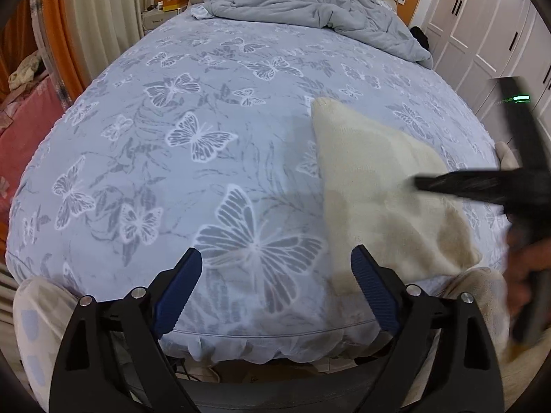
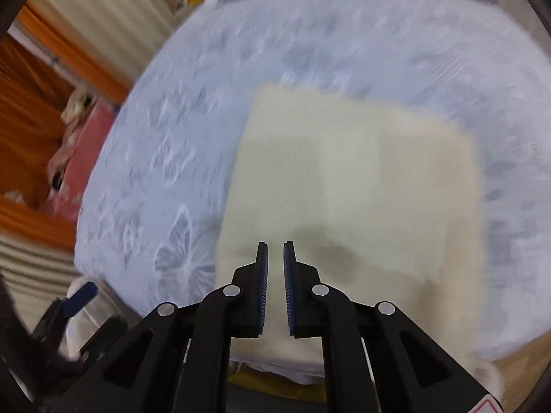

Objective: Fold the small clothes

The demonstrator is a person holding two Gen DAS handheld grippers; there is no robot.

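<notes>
A cream knitted garment (image 1: 372,186) lies folded flat on the blue butterfly bedspread (image 1: 206,144), near the bed's front right. My left gripper (image 1: 275,268) is open and empty above the bed's front edge, left of the garment. My right gripper (image 1: 423,183) shows blurred over the garment. In the right wrist view the garment (image 2: 361,179) is a rectangle below my right gripper (image 2: 275,246), whose jaws stand nearly closed with a narrow gap and nothing between them. That view is motion-blurred.
A rumpled grey duvet (image 1: 310,3) lies at the head of the bed. White wardrobe doors (image 1: 482,24) stand on the right. Orange and cream curtains (image 1: 69,34) and a pink covered object (image 1: 31,124) are on the left.
</notes>
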